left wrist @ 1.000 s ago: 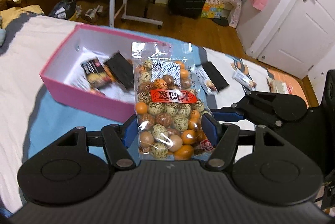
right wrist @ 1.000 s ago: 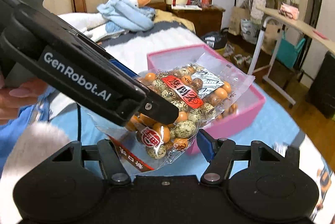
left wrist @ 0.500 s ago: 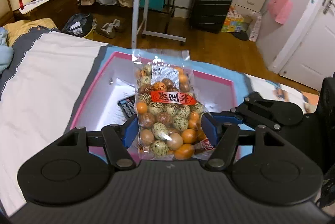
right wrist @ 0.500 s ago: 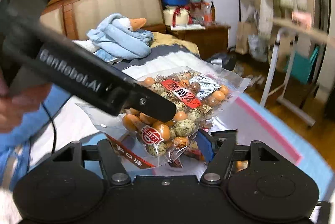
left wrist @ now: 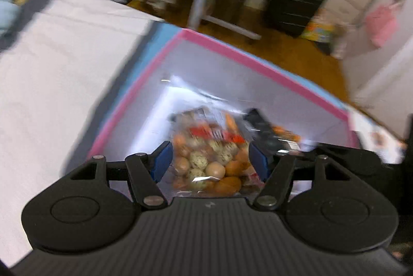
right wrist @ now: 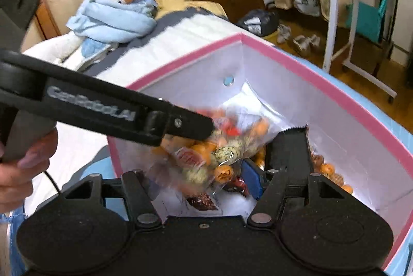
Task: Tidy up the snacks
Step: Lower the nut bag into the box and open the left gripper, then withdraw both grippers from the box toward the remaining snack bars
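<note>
bed (right wrist: 201,25) | pink box (right wrist: 322,74) | wood floor (left wrist: 284,49) | bedroom

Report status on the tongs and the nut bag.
Left tongs shut on nut bag, inside pink box. Right tongs open beside it. Black packet alongside; nothing blocking.

- 1 pink box (right wrist: 322,74), open top, on the bed (left wrist: 51,64)
- 1 clear bag of mixed round snacks (left wrist: 211,157) held over the box, inside its walls
- 1 black packet (right wrist: 289,147) inside the box, right of the bag
- 1 small dark red packet (right wrist: 204,201) on the box floor, under the bag
- several loose-looking orange snack pieces (right wrist: 327,170) right of the black packet, count unclear
- 2 tools: left tool (left wrist: 209,160), right tool (right wrist: 204,185)
- 1 goose plush (right wrist: 116,13) behind the box
</note>
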{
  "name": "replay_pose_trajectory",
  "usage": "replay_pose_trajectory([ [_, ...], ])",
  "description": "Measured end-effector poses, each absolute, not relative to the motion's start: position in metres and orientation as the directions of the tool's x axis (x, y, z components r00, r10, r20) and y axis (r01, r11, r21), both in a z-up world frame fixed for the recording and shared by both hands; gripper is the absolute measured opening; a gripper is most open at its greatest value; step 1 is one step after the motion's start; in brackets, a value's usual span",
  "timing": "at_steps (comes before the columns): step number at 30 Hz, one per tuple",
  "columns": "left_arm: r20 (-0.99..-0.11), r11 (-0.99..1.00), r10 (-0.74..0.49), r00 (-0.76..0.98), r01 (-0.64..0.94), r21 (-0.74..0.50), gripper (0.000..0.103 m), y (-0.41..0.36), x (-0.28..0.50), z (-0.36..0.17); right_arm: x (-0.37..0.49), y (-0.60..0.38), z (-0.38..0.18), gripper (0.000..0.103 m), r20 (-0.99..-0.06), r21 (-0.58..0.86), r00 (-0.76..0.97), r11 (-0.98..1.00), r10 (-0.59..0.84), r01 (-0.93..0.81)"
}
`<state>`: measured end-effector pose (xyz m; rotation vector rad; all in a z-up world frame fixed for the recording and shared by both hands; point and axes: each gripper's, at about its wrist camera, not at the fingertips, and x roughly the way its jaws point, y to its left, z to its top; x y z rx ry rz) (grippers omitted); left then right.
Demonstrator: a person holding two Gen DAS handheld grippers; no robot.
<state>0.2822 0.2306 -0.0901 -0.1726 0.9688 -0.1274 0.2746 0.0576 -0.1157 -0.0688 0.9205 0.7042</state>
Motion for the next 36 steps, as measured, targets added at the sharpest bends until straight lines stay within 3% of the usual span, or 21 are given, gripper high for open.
replay_pose_trajectory([
  [1, -0.805, 0.993, -0.094, 0.586, 0.001, -0.114, 0.066, 0.225, 0.279, -0.089, 0.273, 0.059, -0.117, 0.075, -0.763, 0.234, 0.384, 0.776, 0.52, -0.586],
  [3, -0.787, 0.999, -0.038, 0.616, 0.017, -0.034, 0.066, 0.216, 0.272, -0.085, 0.266, 0.057, -0.115, 0.079, -0.763, 0.24, 0.368, 0.762, 0.531, -0.602],
  [16, -0.73, 0.987, -0.134, 0.671, 0.157, -0.038, 0.071, 0.16, 0.2, -0.014, 0.184, -0.064, -0.013, 0.083, -0.706, 0.014, 0.508, 0.726, 0.494, -0.687],
  [19, -0.718, 0.977, -0.142, 0.682, 0.213, 0.008, 0.073, 0.144, 0.176, 0.005, 0.166, -0.103, 0.011, 0.083, -0.706, -0.078, 0.552, 0.726, 0.443, -0.683],
  [24, -0.708, 0.958, -0.137, 0.693, 0.273, 0.082, 0.075, 0.115, 0.146, 0.037, 0.143, -0.166, 0.049, 0.083, -0.697, -0.068, 0.588, 0.779, 0.41, -0.624],
  [30, -0.695, 0.94, -0.201, 0.691, 0.337, 0.063, 0.077, 0.075, 0.12, 0.064, 0.123, -0.227, 0.069, 0.083, -0.627, -0.024, 0.659, 0.836, 0.415, -0.548],
  [36, -0.691, 0.925, -0.306, 0.654, 0.375, -0.055, 0.077, 0.029, 0.114, 0.061, 0.128, -0.268, 0.053, 0.083, -0.589, -0.042, 0.726, 0.884, 0.355, -0.466],
])
